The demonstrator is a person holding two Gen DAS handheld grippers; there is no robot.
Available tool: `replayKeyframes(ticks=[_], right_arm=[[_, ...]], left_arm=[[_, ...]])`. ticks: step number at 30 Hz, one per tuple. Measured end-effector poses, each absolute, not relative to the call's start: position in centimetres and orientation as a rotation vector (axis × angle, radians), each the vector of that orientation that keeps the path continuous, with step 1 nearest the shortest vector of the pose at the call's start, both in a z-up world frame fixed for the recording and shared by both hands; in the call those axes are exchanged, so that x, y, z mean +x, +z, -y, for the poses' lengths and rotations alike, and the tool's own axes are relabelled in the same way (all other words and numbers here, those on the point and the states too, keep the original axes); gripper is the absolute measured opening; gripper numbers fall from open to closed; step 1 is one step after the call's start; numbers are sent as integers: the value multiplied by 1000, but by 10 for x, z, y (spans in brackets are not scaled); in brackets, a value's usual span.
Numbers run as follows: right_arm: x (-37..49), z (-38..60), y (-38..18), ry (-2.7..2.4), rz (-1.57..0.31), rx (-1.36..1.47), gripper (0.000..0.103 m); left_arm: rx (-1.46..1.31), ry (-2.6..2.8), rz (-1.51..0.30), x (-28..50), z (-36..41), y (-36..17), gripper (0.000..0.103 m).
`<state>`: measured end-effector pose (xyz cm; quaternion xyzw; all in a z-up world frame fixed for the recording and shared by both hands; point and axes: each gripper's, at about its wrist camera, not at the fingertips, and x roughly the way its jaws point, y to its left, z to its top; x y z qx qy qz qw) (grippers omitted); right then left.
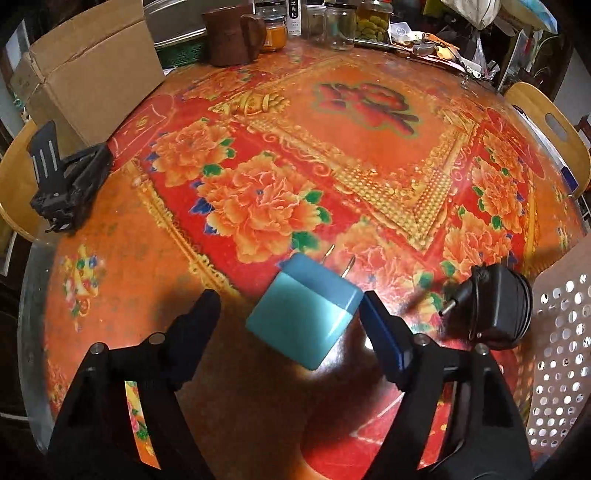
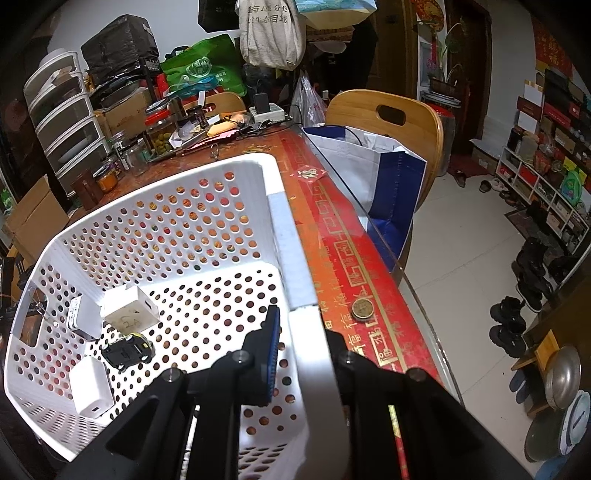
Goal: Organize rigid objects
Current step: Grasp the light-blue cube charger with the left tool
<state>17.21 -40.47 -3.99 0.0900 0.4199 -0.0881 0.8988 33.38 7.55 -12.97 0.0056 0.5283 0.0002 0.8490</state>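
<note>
In the left wrist view a teal plug adapter (image 1: pixel 304 312) with two metal prongs lies on the red floral table, between the fingers of my open left gripper (image 1: pixel 288 306); the right finger is close to it, the left finger apart. A black round plug (image 1: pixel 496 306) lies to its right, beside the white perforated basket (image 1: pixel 561 343). In the right wrist view my right gripper (image 2: pixel 304 334) is shut on the rim of the white basket (image 2: pixel 299 266). Inside lie white chargers (image 2: pixel 129 304) and a black toy car (image 2: pixel 127 350).
A cardboard box (image 1: pixel 92 66) and a black stand (image 1: pixel 62 181) sit at the table's left. Jars (image 1: pixel 340 26) and a brown mug (image 1: pixel 232 33) line the far edge. A coin (image 2: pixel 362 308) lies near the table's right edge, with a bag (image 2: pixel 373 177) and wooden chair (image 2: pixel 388 114) beyond.
</note>
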Motion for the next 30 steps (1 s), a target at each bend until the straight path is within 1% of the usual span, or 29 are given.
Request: replayKeyframes(ticks=[2, 3, 4, 5, 8, 10, 15, 20, 30], right_arm=[[172, 405, -40, -182, -869, 186, 13], [172, 405, -40, -181, -869, 186, 13], [172, 405, -40, -181, -869, 187, 13], [172, 405, -40, -181, -869, 187, 13], [172, 405, -40, -182, -869, 186, 13], [172, 405, -40, -180, -869, 187, 13], [172, 405, -40, -180, -869, 185, 13], [171, 405, -41, -178, -868, 186, 13], [172, 404, -40, -172, -870, 183, 13]], left_arm=[[5, -3, -1106, 336, -76, -130, 75], [-4, -6, -1100, 336, -76, -130, 74], [-14, -19, -1091, 335, -75, -129, 59], [-23, -34, -1085, 336, -76, -128, 54], [30, 4, -1070, 333, -67, -124, 54], [17, 15, -1036, 326, -66, -117, 54], [62, 97, -862, 304, -62, -70, 54], [110, 104, -766, 287, -45, -31, 54], [204, 35, -676, 266, 14, 28, 54]])
